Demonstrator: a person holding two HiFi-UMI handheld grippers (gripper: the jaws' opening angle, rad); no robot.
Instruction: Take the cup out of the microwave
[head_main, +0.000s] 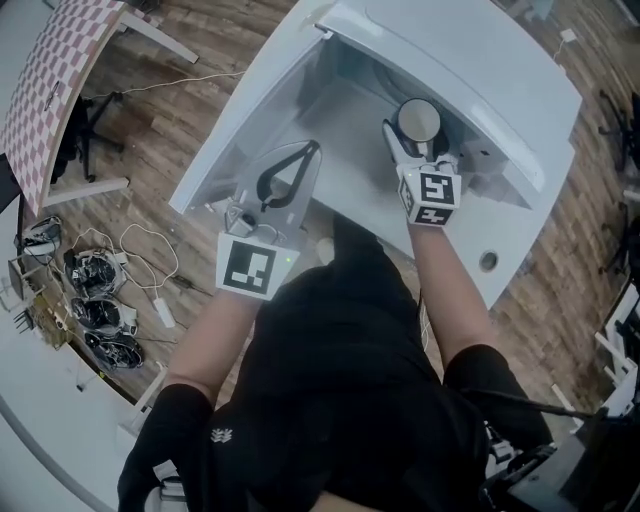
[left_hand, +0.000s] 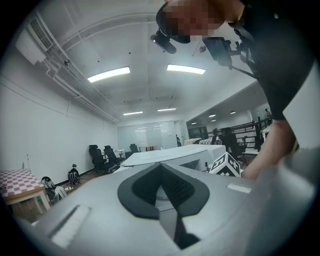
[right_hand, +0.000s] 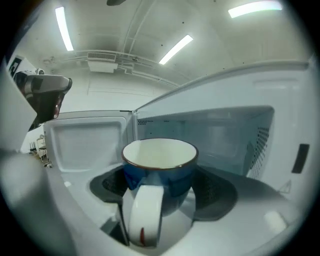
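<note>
Evidently mid-retrieval, a blue cup (right_hand: 160, 165) with a white interior was seen clasped between the fingers of the right gripper (head_main: 412, 140). One dark pad was pressed to each side of its body, and its white handle was turned back toward the gripper. The cup was pictured upright and apparently empty inside the cavity of a white microwave (head_main: 480, 70), close to the opening. Whether it was resting on the cavity floor or lifted just clear could not be told. The door (head_main: 250, 130) was shown swung wide to the left, so the reach was unobstructed. The left gripper (head_main: 308, 152) was held in front of that door, its fingers brought together on nothing, seemingly parked aside so that the one-handed lift would not be crowded. A grip around the body rather than the handle was judged the steadier choice for a two-finger tool. The task was judged unfinished. The cup was yet to be drawn out past the opening and set down, probably on the white tabletop (head_main: 505, 285) in front of the microwave, and a level carry would be called for.
</note>
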